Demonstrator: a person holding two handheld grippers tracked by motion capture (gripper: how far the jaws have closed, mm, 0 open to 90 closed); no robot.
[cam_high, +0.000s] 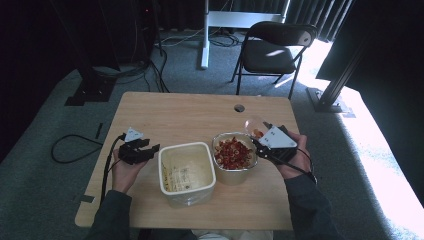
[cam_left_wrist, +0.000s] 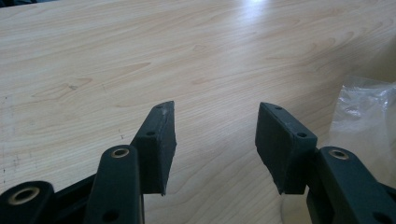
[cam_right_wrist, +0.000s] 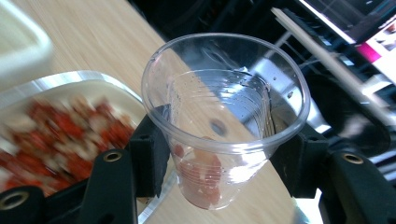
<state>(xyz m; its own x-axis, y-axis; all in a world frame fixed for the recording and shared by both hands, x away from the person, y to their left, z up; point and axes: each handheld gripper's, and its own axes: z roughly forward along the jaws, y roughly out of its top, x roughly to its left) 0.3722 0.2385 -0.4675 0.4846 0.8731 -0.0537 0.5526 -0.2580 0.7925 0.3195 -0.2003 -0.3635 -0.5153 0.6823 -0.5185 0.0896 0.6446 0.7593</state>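
You are holding the right gripper (cam_high: 260, 141) near the table's (cam_high: 175, 112) right edge, its jaws clamped on the sides of a clear plastic cup (cam_right_wrist: 225, 116). In the right gripper view the cup is sitting upright between the jaws with a few red and pale pieces lying at its bottom. In the high view the cup (cam_high: 254, 126) is showing just beyond the far right corner of the foil tray (cam_high: 234, 175), which is heaped with red and pale food (cam_high: 232, 153) and sitting right of the table's middle, toward the near edge.

Touching the tray's left side, or just beside it, a white square tub (cam_high: 186, 173) is standing with only a thin layer inside.

You are holding the left gripper (cam_high: 150, 148) near the table's left edge, just beside the tub's left wall. In the left gripper view its jaws are standing wide apart with nothing between them but bare wood (cam_left_wrist: 140, 60), and a bit of clear plastic (cam_left_wrist: 369, 116) is showing at the right edge.
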